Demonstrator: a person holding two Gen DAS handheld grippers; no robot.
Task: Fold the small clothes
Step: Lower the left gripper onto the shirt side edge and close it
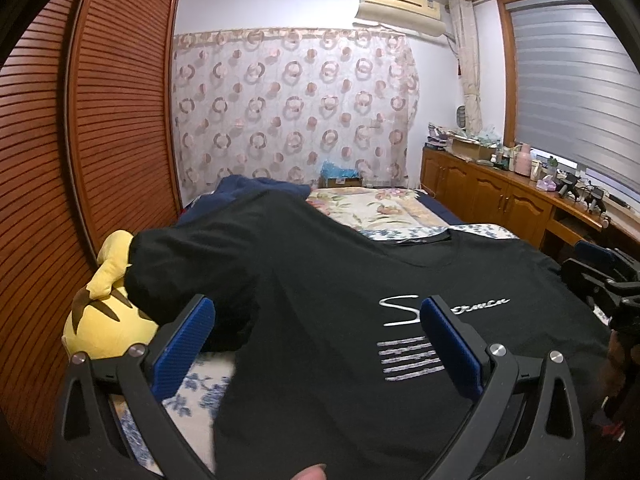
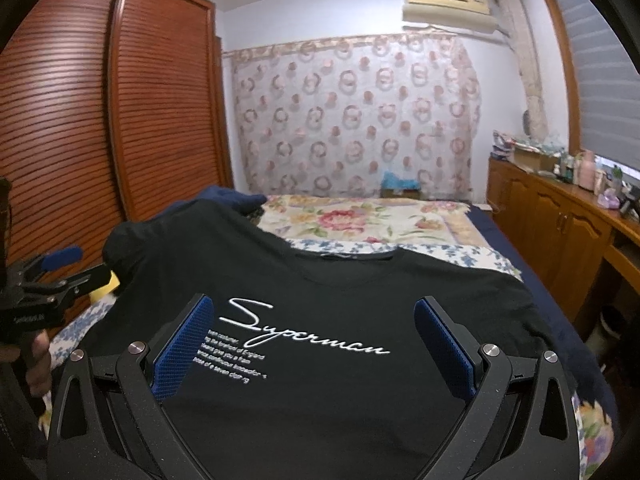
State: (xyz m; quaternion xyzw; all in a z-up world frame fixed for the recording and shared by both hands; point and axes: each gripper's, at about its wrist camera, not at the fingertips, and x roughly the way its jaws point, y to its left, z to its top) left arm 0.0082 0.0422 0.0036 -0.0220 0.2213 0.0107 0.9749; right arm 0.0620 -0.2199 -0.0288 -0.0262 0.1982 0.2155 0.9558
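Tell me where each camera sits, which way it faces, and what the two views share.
Left wrist: rides the left claw, open, low over the black T-shirt, facing the curtain; the right claw shows at the right edge.
Right wrist: rides the right claw, open, centred over the shirt's Superman print, facing the same way; the left claw shows at the left edge.
Shared: shirt, curtain, wardrobe, air conditioner.

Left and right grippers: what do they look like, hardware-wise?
The two look alike. The left gripper has matte black angular linkage arms with silver round pivot pins, and its jaws carry blue textured pads. The right gripper has the same black frame, silver pins and blue ribbed pads. No cables or sleeves visible. A small white marking on the left gripper's body is unreadable in the right wrist view.
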